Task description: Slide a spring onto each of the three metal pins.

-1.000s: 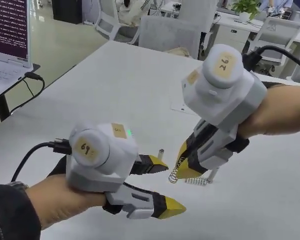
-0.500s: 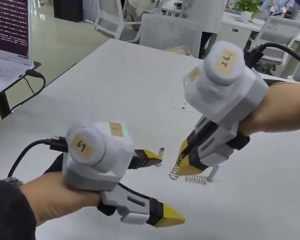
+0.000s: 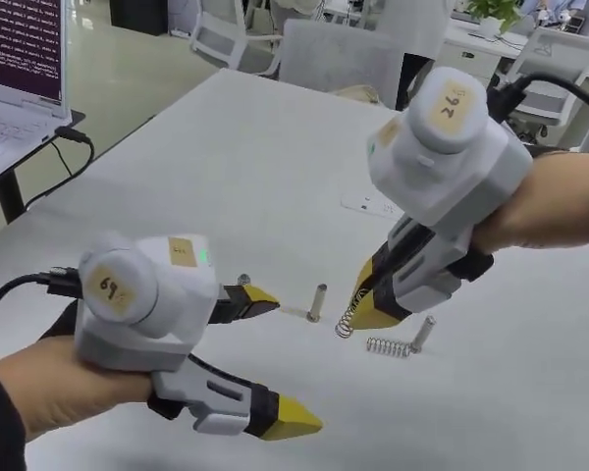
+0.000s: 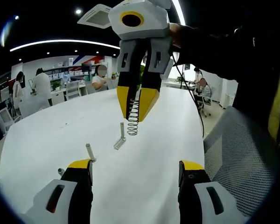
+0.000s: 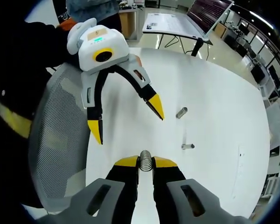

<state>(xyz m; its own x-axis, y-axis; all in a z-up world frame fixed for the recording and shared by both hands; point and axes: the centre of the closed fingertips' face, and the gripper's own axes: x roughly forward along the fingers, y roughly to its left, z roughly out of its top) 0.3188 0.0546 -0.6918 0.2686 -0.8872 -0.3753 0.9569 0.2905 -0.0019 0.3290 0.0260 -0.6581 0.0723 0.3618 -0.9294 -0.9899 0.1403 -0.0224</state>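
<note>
Spring-threading under way: the right gripper (image 3: 365, 306), clamped on a spring (image 3: 346, 322), hangs it beside a bare upright pin (image 3: 317, 301), well in from the table (image 3: 275, 147) edges. The left gripper (image 3: 294, 363) gapes wide nearby. Likely next: align the coil over the pin's tip, then lower.

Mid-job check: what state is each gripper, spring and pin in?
Left gripper: open, empty.
Right gripper: shut on held spring.
Held spring: hanging below the jaws.
Loose spring: lying flat on table.
Middle pin: upright, bare.
Right pin: bare.
Left pin: bare.
</note>
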